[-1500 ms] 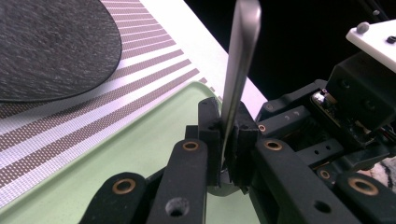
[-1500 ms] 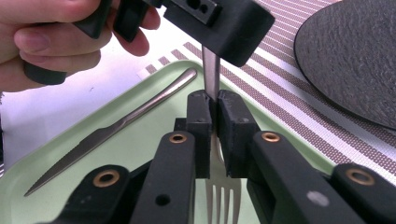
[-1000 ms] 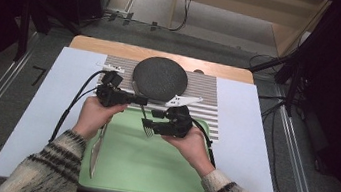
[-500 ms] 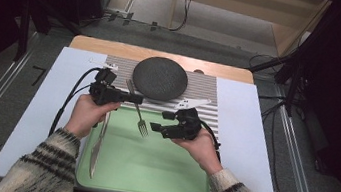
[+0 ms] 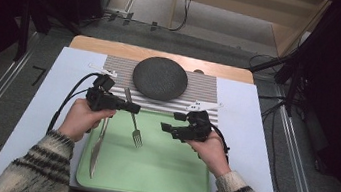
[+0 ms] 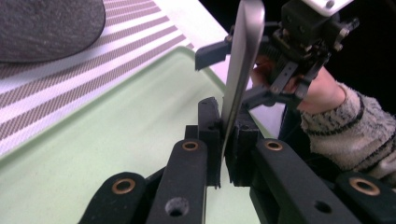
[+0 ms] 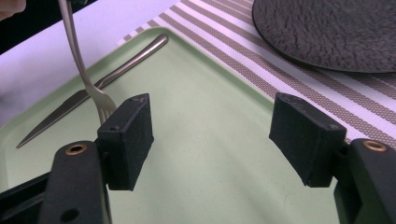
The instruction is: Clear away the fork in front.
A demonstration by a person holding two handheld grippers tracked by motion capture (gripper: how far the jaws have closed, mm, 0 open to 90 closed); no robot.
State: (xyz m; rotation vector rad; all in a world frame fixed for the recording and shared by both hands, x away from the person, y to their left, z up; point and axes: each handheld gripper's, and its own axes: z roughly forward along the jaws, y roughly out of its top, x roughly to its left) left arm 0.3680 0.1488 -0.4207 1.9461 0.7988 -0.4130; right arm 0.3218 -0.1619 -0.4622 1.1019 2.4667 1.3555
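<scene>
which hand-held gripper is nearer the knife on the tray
Left. The left hand-held gripper, shut on the fork, sits just above the knife at the tray's left edge. The right hand-held gripper, open, is across the tray.

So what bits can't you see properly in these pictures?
- Fork: in the left gripper view its tines are cut off by the top edge; the left gripper is shut on its handle.
- Knife: in the high view a hand covers its handle end.
- Plate: in the right gripper view it is cut off by the top and right edges.
</scene>
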